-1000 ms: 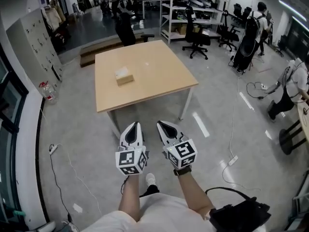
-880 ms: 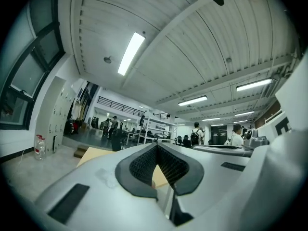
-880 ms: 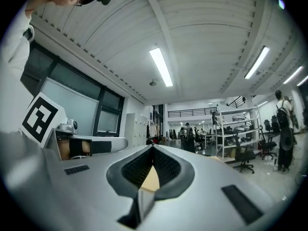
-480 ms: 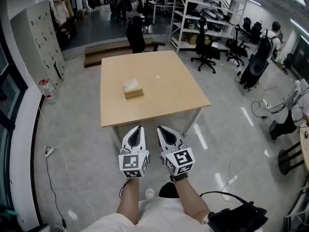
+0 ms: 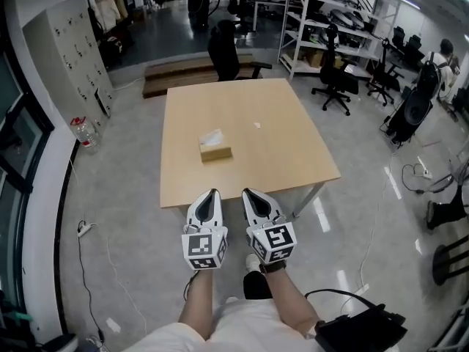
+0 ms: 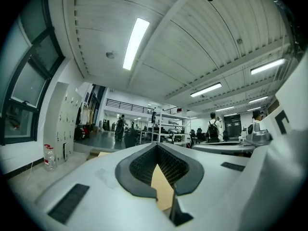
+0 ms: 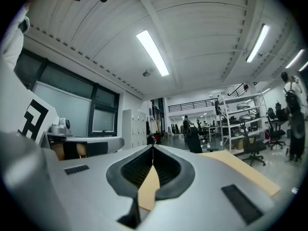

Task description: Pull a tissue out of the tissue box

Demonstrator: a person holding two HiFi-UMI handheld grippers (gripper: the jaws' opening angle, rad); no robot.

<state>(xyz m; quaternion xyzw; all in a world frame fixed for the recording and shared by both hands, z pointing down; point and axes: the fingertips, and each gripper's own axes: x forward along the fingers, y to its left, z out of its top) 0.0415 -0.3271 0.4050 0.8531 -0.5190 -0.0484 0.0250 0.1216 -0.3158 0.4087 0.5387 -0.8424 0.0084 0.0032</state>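
A tan tissue box (image 5: 215, 152) with a white tissue sticking out of its top sits near the middle of a square wooden table (image 5: 293, 152) in the head view. My left gripper (image 5: 211, 193) and right gripper (image 5: 249, 193) are held side by side just short of the table's near edge, well away from the box. Both point level at the table, and each has its jaw tips together with nothing between them. In the left gripper view the left gripper (image 6: 155, 145) shows only tabletop through its hollow. The same holds for the right gripper (image 7: 152, 147) in its own view.
A black office chair (image 5: 229, 50) stands behind the table by a low wooden platform (image 5: 192, 74). Grey lockers (image 5: 66, 57) and a water bottle (image 5: 83, 131) line the left wall. Shelving (image 5: 333, 17), more chairs and people (image 5: 431, 79) are at the right. Cables lie on the floor (image 5: 110, 255).
Both grippers and the person have moved forward toward the table, which now lies closer and lower in the head view. The jaws stayed shut.
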